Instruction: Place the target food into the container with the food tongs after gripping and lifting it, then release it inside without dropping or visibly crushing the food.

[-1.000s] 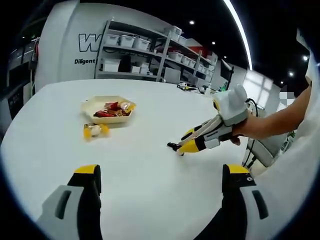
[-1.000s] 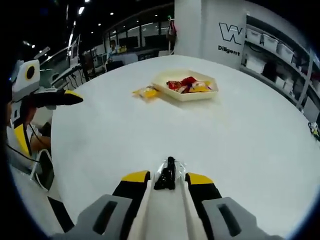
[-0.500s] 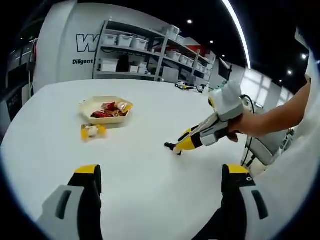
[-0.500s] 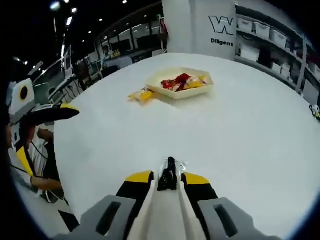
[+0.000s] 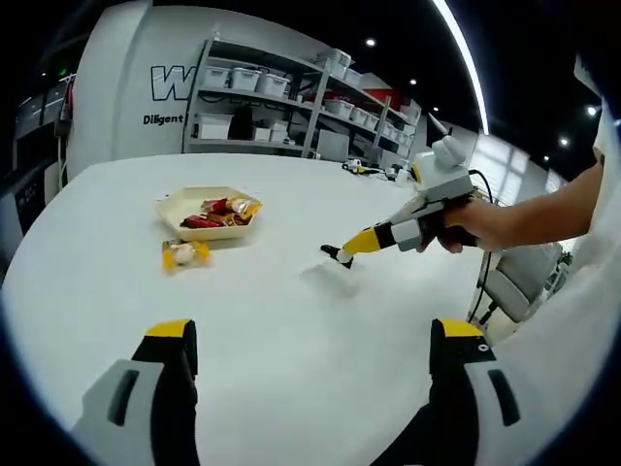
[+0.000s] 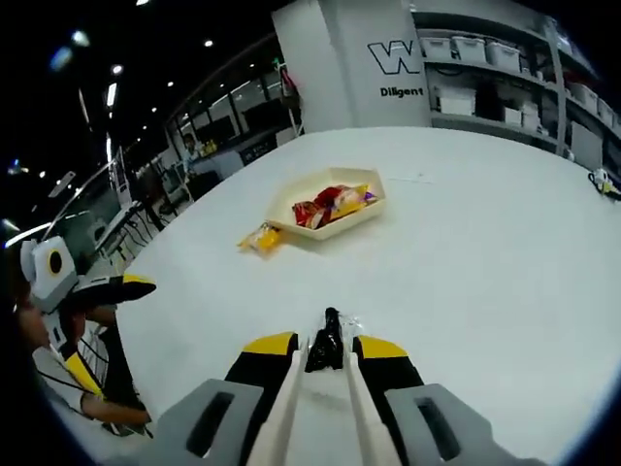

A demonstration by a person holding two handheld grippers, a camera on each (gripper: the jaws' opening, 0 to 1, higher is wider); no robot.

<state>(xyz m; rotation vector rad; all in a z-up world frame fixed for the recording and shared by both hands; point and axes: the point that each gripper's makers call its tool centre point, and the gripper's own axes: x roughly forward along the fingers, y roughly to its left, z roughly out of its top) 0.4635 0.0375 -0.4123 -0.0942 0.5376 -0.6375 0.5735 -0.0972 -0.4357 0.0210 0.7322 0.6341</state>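
Note:
A cream hexagonal tray [image 5: 175,207] [image 6: 374,202] on the white round table holds several wrapped snacks. One yellow snack packet [image 5: 184,253] [image 6: 260,238] lies on the table just beside the tray. My right gripper [image 6: 325,345] [image 5: 364,242] is shut on the food tongs [image 6: 329,339] [image 5: 334,254], whose black tips carry nothing. They hover above the table, well short of the packet. In the left gripper view, my left gripper [image 5: 315,335] stands open and empty near the table's edge. Its yellow tip [image 6: 126,284] also appears at the left of the right gripper view.
The person's hand and forearm [image 5: 529,221] hold the right gripper. Shelves with white bins [image 5: 262,83] [image 6: 485,49] stand behind the table. A chair [image 5: 509,286] sits past the table's right edge. Bare white tabletop [image 5: 291,320] lies between the grippers and the tray.
My right gripper has lifted the tongs off the table and now points more toward the tray. The left gripper has stayed put.

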